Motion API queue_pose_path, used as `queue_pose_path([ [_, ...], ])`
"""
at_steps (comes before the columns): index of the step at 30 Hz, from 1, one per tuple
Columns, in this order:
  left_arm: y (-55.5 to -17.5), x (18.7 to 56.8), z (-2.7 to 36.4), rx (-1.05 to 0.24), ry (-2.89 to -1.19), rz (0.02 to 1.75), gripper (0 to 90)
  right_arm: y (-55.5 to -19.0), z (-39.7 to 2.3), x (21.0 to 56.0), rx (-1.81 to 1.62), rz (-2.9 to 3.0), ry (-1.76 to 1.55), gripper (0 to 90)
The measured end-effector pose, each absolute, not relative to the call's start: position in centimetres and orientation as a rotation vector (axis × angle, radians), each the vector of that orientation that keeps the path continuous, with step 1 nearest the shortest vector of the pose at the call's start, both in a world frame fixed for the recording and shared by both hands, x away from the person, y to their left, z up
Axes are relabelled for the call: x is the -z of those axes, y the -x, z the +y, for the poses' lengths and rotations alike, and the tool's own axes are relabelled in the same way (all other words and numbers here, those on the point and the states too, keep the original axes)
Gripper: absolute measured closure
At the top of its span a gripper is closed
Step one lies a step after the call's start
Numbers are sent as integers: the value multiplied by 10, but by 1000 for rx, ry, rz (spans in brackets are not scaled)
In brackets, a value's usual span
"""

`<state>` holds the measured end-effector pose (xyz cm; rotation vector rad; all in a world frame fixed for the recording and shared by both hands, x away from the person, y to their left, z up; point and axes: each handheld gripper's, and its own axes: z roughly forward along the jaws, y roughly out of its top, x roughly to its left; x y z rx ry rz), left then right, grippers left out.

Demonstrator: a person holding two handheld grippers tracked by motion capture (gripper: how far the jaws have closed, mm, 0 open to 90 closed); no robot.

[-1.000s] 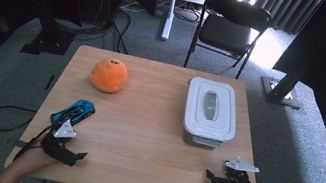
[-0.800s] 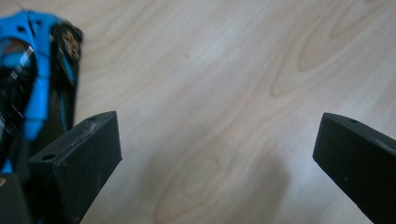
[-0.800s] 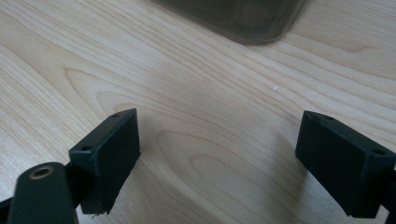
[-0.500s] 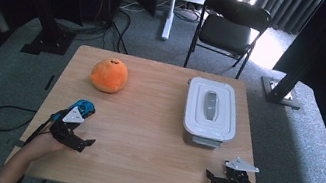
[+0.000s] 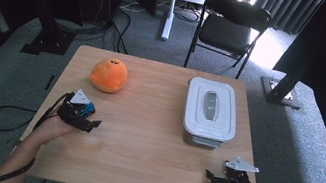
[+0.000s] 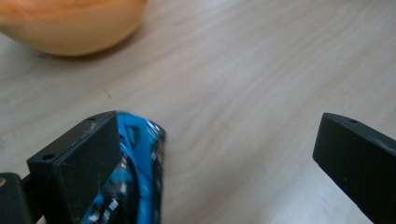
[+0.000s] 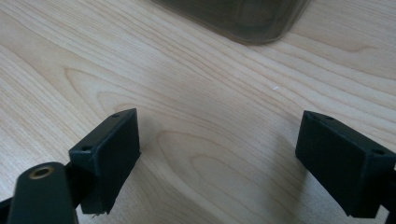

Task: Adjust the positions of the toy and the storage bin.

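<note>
High view first: wooden table, white lidded container well ahead of my right gripper, orange plush ahead of my left gripper. Small blue toy car sits right at the left gripper, tucked under its grey plate.

Left gripper view: jaws spread wide, nothing pinched. The car lies against the inner face of the jaw at that view's left, far jaw well apart from it with bare wood between. Plush is beyond the tips, off toward the same side.

Right gripper view: jaws spread, empty, resting low over bare table, the container's near corner just beyond the tips. Parked, as I read it.

Step in hand, my read: grab the car with the left. To do it well I'd shift the gripper sideways so the car sits centred between the jaws, not hugging one. Keep tips low to the wood, push in further so the pads cover the body rather than one end, then close slowly. Closing off-centre risks the car skidding or twisting out.
</note>
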<state>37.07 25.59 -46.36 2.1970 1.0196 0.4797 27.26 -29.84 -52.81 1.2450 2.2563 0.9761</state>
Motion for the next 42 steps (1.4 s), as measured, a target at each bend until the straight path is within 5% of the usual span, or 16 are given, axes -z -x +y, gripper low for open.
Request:
queue_pose_path([
  [42,-503,438,240,-664,-2070,1328,25,-272,-298,528,-968,2250,-1245,134],
])
